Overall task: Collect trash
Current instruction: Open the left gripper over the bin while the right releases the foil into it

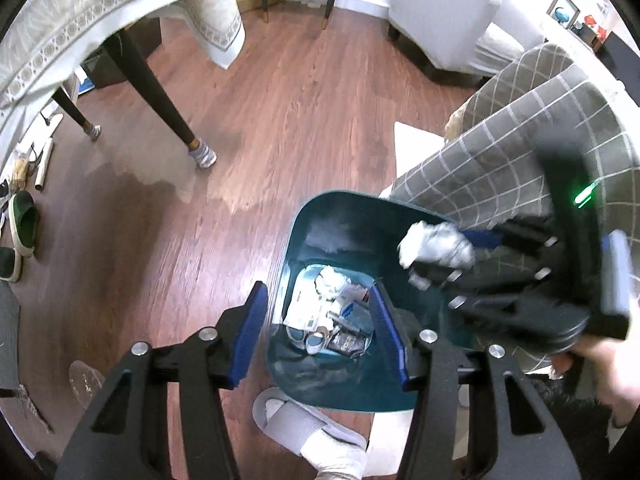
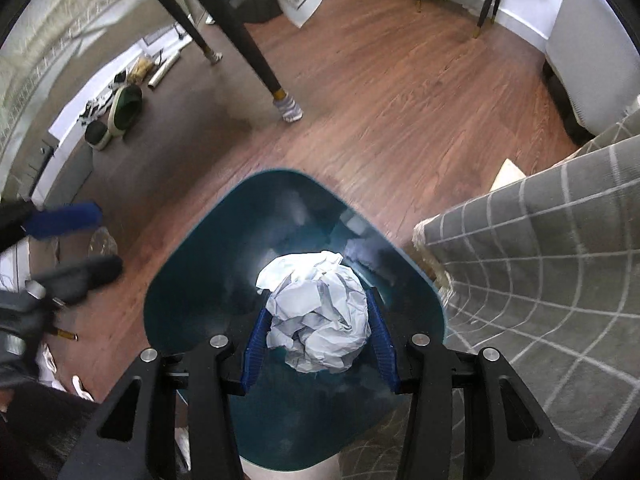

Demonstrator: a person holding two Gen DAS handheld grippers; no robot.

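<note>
Reddish wood-plank floor (image 1: pixel 304 92) carries a teal bin (image 1: pixel 316 216), green slippers (image 1: pixel 23 222) at its left edge — and socked table legs (image 1: pixel 203 156).

A pale patterned tablecloth (image 1: pixel 120 4) is hanging over a dark-legged table (image 1: pixel 160 92) on the reddish wood floor (image 1: pixel 312 100). A grey checked blanket (image 2: pixel 540 260) is lying at the right, and a white armchair (image 1: pixel 444 12) is standing against the far wall.

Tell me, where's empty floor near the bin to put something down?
Bare wood floor stretches between the teal bin, the table leg and the white sofa. It is crowded by the green slippers and inside the bin.
</note>
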